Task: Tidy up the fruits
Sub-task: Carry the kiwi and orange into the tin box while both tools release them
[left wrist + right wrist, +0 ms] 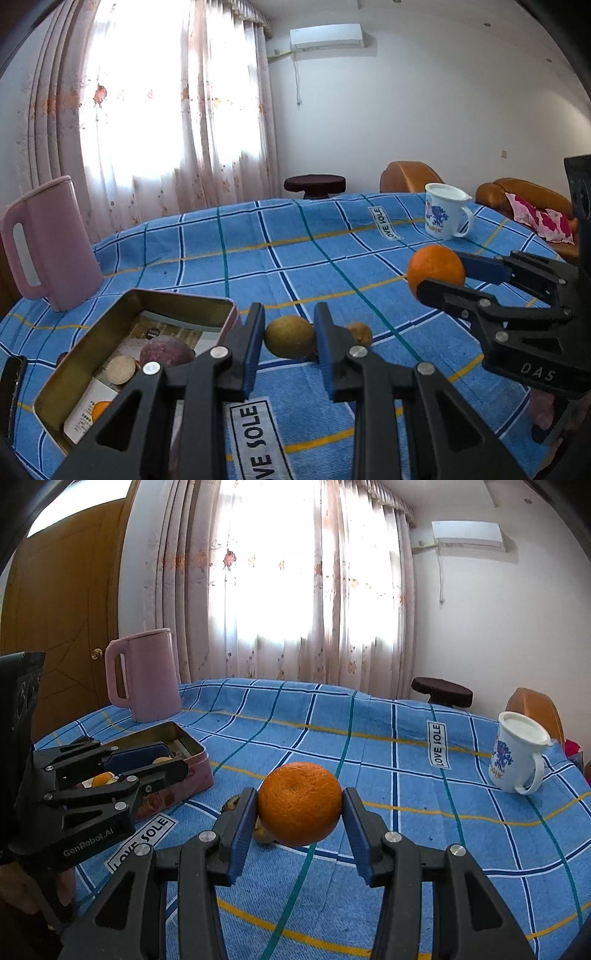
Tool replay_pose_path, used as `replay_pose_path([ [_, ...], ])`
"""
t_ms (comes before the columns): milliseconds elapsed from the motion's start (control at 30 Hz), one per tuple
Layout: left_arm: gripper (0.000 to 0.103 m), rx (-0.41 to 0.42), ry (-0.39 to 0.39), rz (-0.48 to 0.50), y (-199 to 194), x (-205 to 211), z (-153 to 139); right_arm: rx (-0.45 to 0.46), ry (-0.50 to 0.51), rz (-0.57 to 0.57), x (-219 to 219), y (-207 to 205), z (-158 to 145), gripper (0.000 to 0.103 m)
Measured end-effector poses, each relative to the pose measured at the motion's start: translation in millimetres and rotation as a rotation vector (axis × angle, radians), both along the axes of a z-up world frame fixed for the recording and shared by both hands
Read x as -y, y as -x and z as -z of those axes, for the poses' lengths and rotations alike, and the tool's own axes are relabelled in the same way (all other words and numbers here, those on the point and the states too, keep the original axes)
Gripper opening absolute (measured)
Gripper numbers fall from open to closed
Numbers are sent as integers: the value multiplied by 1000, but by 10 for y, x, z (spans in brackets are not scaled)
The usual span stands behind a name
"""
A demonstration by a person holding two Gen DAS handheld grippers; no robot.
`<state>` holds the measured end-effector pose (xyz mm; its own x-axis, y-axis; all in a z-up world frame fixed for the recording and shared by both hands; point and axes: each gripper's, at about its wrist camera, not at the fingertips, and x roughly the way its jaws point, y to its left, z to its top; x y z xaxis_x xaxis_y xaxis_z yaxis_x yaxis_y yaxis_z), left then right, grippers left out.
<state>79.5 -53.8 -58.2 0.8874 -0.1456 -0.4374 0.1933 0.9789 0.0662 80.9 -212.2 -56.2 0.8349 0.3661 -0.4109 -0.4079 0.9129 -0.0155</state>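
My right gripper [300,805] is shut on an orange [300,803] and holds it above the blue checked cloth; it also shows in the left wrist view [436,271]. My left gripper [289,334] has a small brown-green fruit [289,336] between its fingers, seemingly gripped, beside the open tin box [177,301]. The box holds a purple fruit [166,352], a round tan one [120,369] and an orange piece [100,409]. Another small brown fruit [360,332] lies on the cloth just right of the left gripper.
A pink jug [48,243] stands behind the tin at the left. A white mug [445,210] with blue print stands far right. Brown chairs [406,177] and a dark stool [314,184] are beyond the table edge.
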Motion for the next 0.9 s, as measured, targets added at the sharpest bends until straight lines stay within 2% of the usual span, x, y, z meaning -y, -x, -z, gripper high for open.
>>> replay_pose_path([
  [200,29,13,2,-9,42,-47,-17,24,-2,-11,-71,52,-19,48],
  [433,29,25,14,-38,116,-230,-133,11,-10,-47,-212,14,-29,48],
  [900,29,45,15,-140,206,-790,-344,20,-38,-145,-658,-27,-235,48],
])
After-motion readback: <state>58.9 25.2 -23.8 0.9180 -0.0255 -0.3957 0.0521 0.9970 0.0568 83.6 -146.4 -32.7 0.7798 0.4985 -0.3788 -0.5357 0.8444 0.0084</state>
